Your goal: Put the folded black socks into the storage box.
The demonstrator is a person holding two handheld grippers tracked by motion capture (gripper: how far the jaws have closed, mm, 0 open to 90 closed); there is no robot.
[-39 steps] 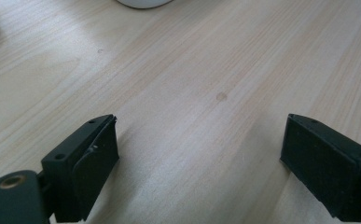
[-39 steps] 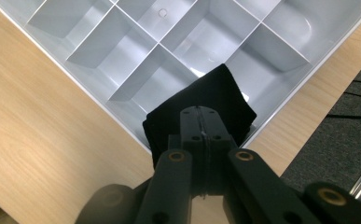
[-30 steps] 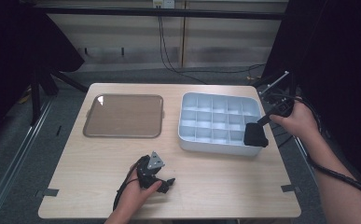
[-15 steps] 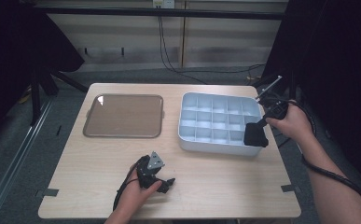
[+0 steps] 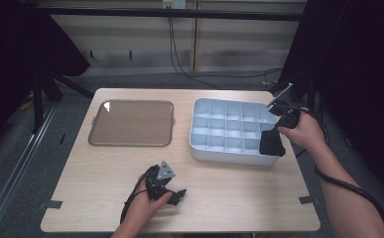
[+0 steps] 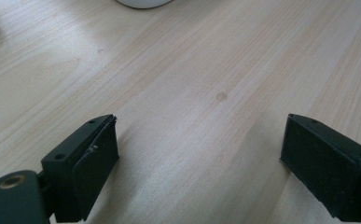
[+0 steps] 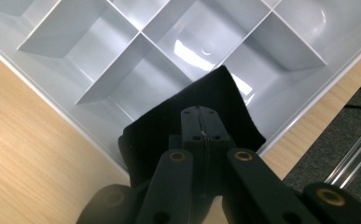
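Right gripper [image 7: 200,122] clamps black cloth [image 7: 169,126] over near-right corner cell of tray [image 5: 214,153]; judged step: placing cloth. Next: lower, then release. Left gripper [image 6: 199,163] open, idle on bench [image 5: 95,173].

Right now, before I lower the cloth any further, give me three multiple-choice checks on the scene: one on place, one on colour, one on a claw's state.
1. Where does the black cloth hang?
A. Over the near right corner of the divided tray
B. On the flat brown tray
C. On the bare table

2. What colour is the divided tray?
A. Brown
B. Pale grey-white
C. Black

3. How is the left claw?
A. Shut on the cloth
B. Open over bare wood
C. Shut, holding nothing

Answers:
1 A, the high view and right gripper view show it at that corner.
2 B, its walls and cells are pale.
3 B, its jaws stand wide apart over the table.
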